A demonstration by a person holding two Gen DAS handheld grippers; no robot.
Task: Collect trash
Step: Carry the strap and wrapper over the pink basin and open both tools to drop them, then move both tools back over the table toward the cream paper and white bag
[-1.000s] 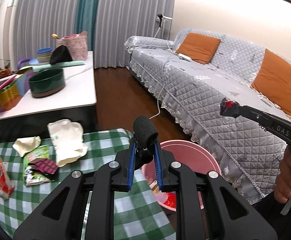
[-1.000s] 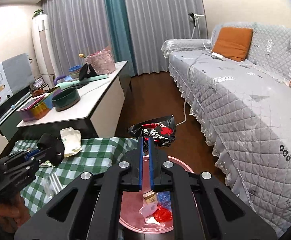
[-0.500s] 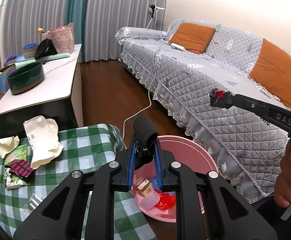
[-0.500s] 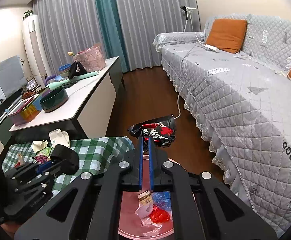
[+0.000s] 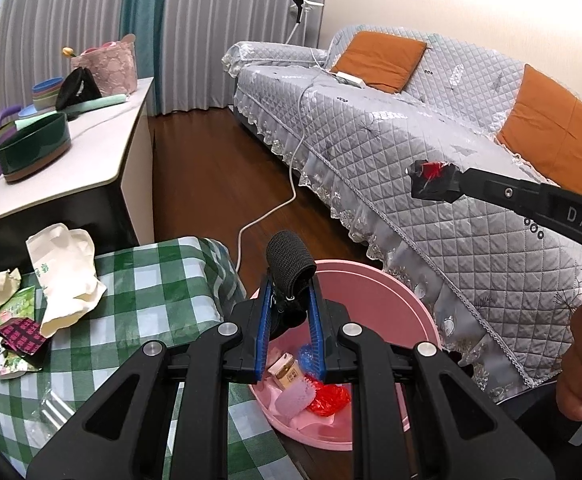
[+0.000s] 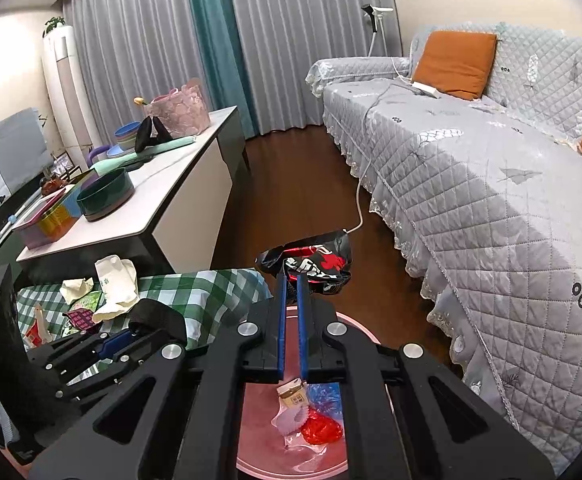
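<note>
Both wrist cams high, share basin (image 5: 375,280).

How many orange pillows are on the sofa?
2. One orange pillow leans at the sofa's far end; the other pillow sits nearer, on the right. More may be hidden out of view.

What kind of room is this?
Most likely a living room at home. There is a long sofa under a grey quilted cover with orange cushions, floor-length grey curtains, and a dark wooden floor.
</note>
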